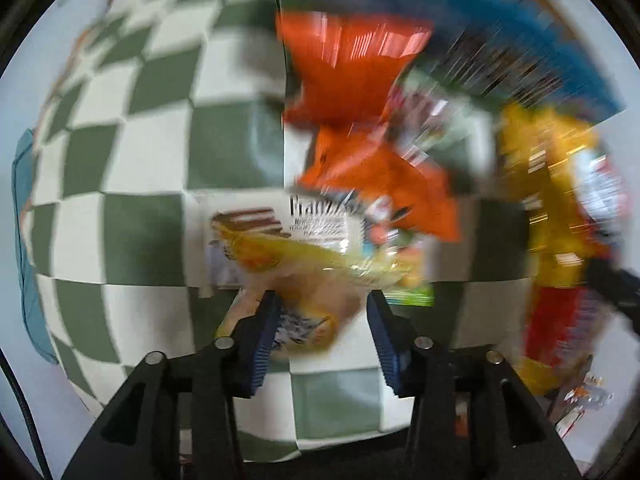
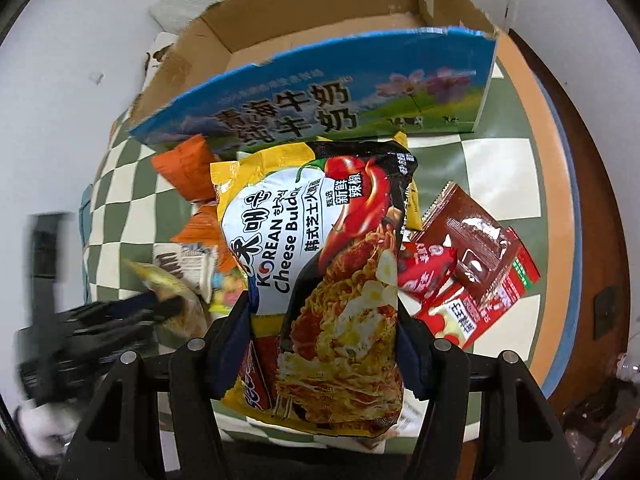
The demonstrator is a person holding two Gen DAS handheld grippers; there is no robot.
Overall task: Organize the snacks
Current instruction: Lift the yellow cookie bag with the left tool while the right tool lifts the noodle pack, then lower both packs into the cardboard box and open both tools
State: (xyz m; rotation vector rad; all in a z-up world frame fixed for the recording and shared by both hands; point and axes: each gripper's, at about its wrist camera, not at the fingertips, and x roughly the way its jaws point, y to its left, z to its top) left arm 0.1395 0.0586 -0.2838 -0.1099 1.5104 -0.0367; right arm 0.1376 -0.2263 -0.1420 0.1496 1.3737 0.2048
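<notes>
My right gripper (image 2: 322, 308) is shut on a large Korean cheese noodle packet (image 2: 320, 240), held above the checkered cloth; the packet's lower end hangs past the fingers. In the blurred left wrist view my left gripper (image 1: 322, 320) is shut on a yellowish see-through snack bag (image 1: 304, 276), lifted over the cloth. From the right wrist view, the left gripper (image 2: 120, 312) shows as a dark blur at the lower left with that snack bag (image 2: 168, 284). The noodle packet (image 1: 552, 200) appears as a yellow smear at the right of the left wrist view.
An open cardboard milk box (image 2: 320, 92) with a blue printed wall stands at the back. Orange packets (image 2: 188, 168), a white wafer pack (image 1: 316, 220), red packets (image 2: 472, 300) and a brown sachet (image 2: 468, 240) lie on the green-and-white checkered cloth (image 2: 500, 160).
</notes>
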